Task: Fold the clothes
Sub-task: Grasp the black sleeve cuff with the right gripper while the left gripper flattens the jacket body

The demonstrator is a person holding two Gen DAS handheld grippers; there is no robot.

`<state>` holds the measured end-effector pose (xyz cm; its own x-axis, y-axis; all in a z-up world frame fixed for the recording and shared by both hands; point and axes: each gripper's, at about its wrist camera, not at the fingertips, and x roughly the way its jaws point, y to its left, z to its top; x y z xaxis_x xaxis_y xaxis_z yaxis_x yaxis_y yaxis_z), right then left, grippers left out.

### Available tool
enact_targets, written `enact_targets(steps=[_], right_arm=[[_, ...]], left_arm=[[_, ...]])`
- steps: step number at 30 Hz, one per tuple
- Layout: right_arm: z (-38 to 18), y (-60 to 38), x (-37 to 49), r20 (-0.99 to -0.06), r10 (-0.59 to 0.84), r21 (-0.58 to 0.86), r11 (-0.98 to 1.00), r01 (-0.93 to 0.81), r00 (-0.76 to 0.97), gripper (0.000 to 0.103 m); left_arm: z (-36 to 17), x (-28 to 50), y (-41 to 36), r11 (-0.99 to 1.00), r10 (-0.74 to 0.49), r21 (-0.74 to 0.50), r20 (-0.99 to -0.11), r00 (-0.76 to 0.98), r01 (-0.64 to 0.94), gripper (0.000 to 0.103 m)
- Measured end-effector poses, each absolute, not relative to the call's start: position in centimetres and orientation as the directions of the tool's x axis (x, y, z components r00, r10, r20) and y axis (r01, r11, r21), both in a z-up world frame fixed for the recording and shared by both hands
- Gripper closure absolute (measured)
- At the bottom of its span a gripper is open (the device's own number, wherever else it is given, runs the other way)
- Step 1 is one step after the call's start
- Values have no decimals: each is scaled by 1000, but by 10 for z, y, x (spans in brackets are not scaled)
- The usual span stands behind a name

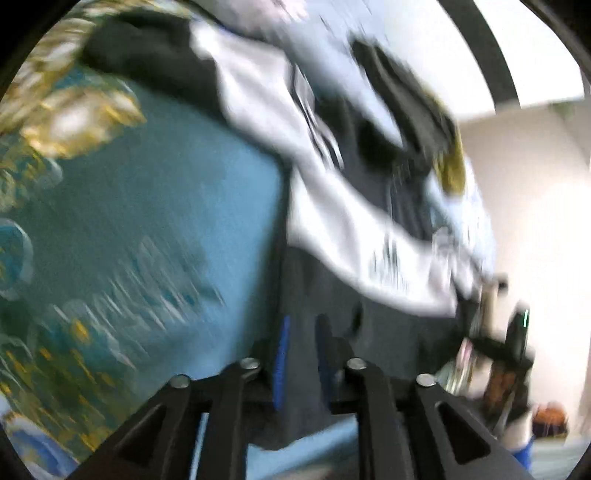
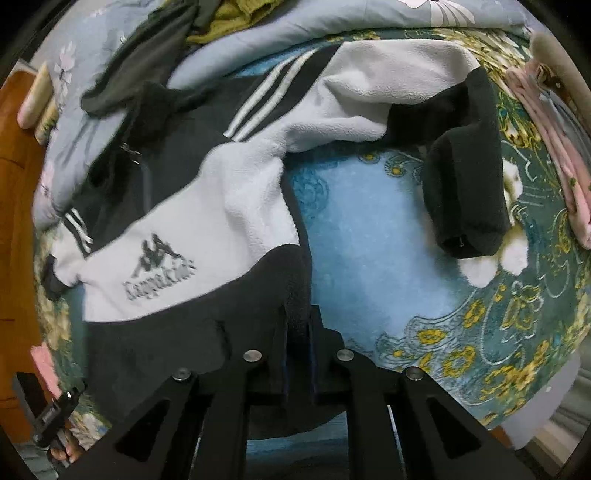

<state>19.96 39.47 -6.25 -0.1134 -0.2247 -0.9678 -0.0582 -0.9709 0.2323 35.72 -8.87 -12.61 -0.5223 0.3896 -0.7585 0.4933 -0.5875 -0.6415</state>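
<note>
A black and white fleece jacket (image 2: 207,221) with a grey logo and white arm stripes lies spread on a blue floral bedspread (image 2: 369,240). Its black-cuffed sleeve (image 2: 465,184) reaches to the right. My right gripper (image 2: 297,321) is shut on the jacket's black hem. In the blurred left wrist view, my left gripper (image 1: 301,343) is shut on the dark hem of the same jacket (image 1: 332,221), which hangs over the bedspread (image 1: 166,221). The right gripper shows at the far right of the left wrist view (image 1: 513,339).
A light blue quilt (image 2: 258,40) with dark and olive clothes (image 2: 229,18) on it lies at the back. Pink folded clothes (image 2: 554,147) lie at the right edge. A wooden piece of furniture (image 2: 14,221) stands at the left. A white wall (image 1: 535,203) shows in the left wrist view.
</note>
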Motion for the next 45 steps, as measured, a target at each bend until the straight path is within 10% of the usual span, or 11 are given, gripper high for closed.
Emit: enact_targets(steps=[10, 21, 33, 38, 40, 45], right_arm=[[-49, 396, 206, -936, -273, 307, -942, -138, -221, 69], [-57, 385, 199, -949, -256, 290, -938, -191, -184, 69], [-54, 410, 188, -946, -250, 294, -930, -218, -208, 69], [-58, 445, 187, -932, -260, 329, -900, -287, -253, 68], [-58, 469, 189, -920, -256, 352, -872, -339, -297, 57], [-61, 528, 198, -902, -209, 383, -793, -473, -378, 44]], left_arm=[[-184, 339, -266, -14, 47, -670, -742, -669, 742, 57], [-202, 327, -311, -45, 54, -588, -808, -586, 807, 97], [-155, 312, -317, -256, -81, -473, -859, -506, 843, 99], [-154, 322, -295, -188, -5, -520, -848, -530, 833, 89], [-148, 333, -280, -160, 41, -534, -844, -535, 830, 65], [-132, 339, -230, -197, 97, -566, -824, -559, 801, 50]])
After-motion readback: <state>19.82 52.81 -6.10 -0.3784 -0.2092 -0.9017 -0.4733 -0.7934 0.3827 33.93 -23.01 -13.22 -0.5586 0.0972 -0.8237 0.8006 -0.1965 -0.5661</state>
